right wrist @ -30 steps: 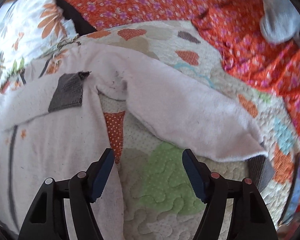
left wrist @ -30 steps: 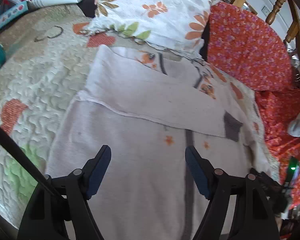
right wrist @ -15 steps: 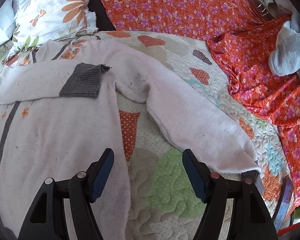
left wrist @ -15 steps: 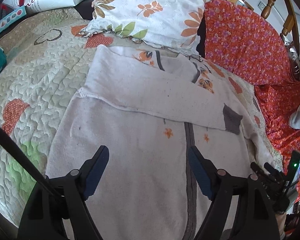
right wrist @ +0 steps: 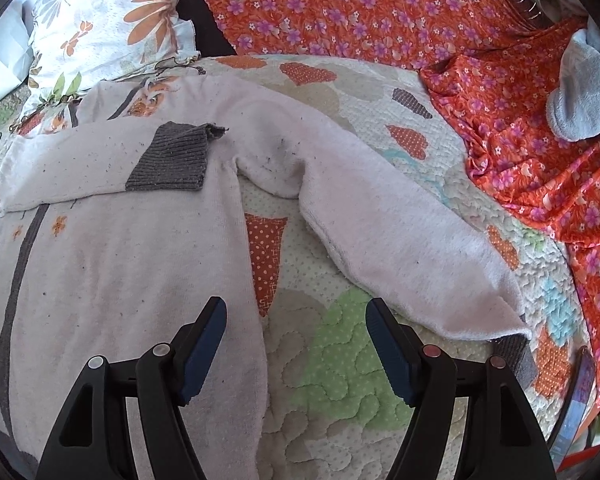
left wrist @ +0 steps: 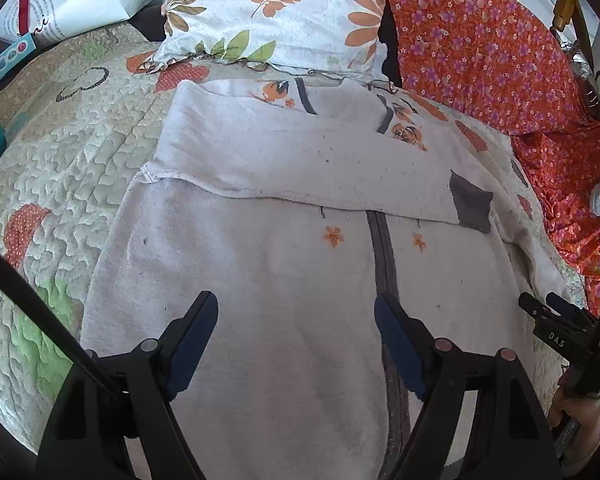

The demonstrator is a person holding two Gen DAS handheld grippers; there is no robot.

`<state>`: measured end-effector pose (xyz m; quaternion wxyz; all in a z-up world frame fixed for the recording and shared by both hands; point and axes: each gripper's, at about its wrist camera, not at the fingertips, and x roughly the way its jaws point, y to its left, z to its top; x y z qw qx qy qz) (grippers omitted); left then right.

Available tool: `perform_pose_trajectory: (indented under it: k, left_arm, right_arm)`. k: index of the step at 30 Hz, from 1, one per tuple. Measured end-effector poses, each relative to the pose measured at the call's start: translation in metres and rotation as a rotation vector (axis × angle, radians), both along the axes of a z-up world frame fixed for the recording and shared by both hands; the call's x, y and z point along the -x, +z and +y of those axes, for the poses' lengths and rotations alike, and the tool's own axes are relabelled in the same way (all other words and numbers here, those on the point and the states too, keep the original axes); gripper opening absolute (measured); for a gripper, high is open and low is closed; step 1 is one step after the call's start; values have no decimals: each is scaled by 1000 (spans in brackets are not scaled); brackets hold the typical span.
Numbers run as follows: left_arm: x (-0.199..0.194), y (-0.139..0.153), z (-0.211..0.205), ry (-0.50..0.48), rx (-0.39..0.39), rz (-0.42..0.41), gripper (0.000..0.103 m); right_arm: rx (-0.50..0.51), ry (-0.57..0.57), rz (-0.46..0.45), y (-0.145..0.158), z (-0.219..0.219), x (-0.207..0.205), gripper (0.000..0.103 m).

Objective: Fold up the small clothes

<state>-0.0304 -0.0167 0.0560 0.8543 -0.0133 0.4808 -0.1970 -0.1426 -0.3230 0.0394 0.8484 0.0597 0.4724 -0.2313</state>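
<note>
Compared with the view one second earlier, the left wrist camera now takes in more of the sweater (left wrist: 260,280), with its dark centre stripe (left wrist: 384,256) lying just inside the right-hand finger rather than between the fingers. In the right wrist view the unfolded sleeve (right wrist: 400,232) appears farther from the camera and more fully in frame than before. The cloth itself lies as it did.

Left gripper (left wrist: 296,328): jaws wide apart, having opened a little further over the last second, with nothing between the blue pads; it hangs over the lower body of the sweater, and contact with the cloth cannot be told.

Right gripper (right wrist: 296,328): jaws wide apart and empty, poised over the quilt (right wrist: 332,380) in the gap between the sweater's side edge and the outstretched sleeve.

The pale pink sweater lies flat, front up, on the patchwork quilt. One sleeve (left wrist: 300,164) is folded across the chest, its grey cuff (right wrist: 168,158) resting near the opposite armpit. The other sleeve extends diagonally over the quilt toward the orange floral fabric (right wrist: 380,8). A floral pillow (left wrist: 276,12) sits just beyond the collar.
</note>
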Motion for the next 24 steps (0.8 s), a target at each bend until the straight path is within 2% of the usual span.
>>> perform_pose_trajectory:
  k: [6,13,20,22,24]
  left_arm:
    - [1,-1,0,0,-5,-2,79]
    - [0,-6,4,11,-10,14,79]
    - [0,-2,4,12,-15,-7,79]
    - [-2,4,4,17,-3,-18,80]
    - [-3,11,5,27,8,-42,79]
  right_arm:
    - [-49,5,6,-3,-1,-2,77]
    - [-62,10,8,-3,0,-2,77]
    - [-80,11,10,-3,-2,-1,77]
    - [-104,18,-48,13,-11,5,77]
    - [-150,-15,-157,41,-33,21,78]
